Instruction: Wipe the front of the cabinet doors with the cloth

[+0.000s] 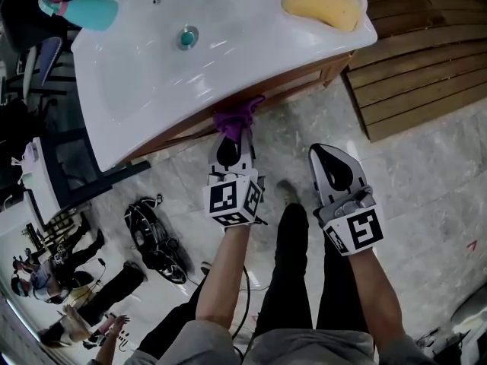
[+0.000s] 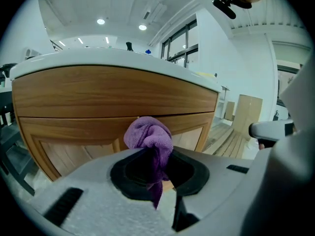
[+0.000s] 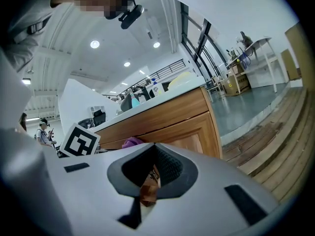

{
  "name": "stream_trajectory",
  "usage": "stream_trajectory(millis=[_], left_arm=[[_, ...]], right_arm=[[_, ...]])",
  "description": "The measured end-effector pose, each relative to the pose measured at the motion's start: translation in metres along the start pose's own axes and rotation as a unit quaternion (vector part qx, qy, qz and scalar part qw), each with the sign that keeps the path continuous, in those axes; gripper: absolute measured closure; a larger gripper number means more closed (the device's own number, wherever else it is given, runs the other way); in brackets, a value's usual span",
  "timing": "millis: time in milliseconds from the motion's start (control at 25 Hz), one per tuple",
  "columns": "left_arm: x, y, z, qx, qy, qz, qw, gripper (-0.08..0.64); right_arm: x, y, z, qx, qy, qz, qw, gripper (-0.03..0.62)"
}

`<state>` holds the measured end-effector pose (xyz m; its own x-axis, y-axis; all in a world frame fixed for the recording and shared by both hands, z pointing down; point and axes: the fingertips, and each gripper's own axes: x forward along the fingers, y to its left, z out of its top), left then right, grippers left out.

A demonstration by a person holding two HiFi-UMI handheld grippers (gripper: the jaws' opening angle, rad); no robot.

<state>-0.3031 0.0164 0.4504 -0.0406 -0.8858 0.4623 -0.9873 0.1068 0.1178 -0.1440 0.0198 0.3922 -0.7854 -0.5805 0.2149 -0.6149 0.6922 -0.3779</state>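
Observation:
A bunched purple cloth point(image 1: 237, 118) is pressed against the wooden cabinet front point(image 1: 304, 78) just under the white sink top's edge. My left gripper point(image 1: 232, 144) is shut on it. In the left gripper view the cloth point(image 2: 147, 134) bulges out above the jaws of the left gripper point(image 2: 152, 166), touching the seam between the top rail and the door panel point(image 2: 74, 132). My right gripper point(image 1: 333, 167) hangs over the floor to the right, away from the cabinet, shut and holding nothing. From the right gripper point(image 3: 146, 183) I see the cabinet point(image 3: 182, 127) and a bit of the cloth point(image 3: 132, 142).
The white sink top point(image 1: 228, 52) carries a yellow sponge point(image 1: 321, 4) and a teal spray bottle point(image 1: 84, 11). Wooden decking point(image 1: 426, 59) lies to the right on the tiled floor. A black bundle with cables point(image 1: 156, 238) sits on the floor at left, and people point(image 1: 53, 280) stand beyond.

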Motion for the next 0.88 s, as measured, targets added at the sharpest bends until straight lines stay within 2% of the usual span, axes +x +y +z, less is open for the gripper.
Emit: stream_trajectory(millis=[360, 640, 880], left_arm=[[0.015, -0.002, 0.003, -0.001, -0.001, -0.009, 1.0, 0.502], [0.019, -0.008, 0.004, 0.014, 0.002, -0.019, 0.9997, 0.502], [0.029, -0.027, 0.005, 0.032, 0.002, -0.046, 0.9984, 0.502]], right_arm=[[-0.001, -0.017, -0.004, 0.012, -0.001, -0.015, 1.0, 0.583], [-0.003, -0.03, -0.008, 0.019, -0.002, -0.026, 0.999, 0.583], [-0.006, -0.038, -0.013, 0.023, 0.001, -0.035, 0.999, 0.583]])
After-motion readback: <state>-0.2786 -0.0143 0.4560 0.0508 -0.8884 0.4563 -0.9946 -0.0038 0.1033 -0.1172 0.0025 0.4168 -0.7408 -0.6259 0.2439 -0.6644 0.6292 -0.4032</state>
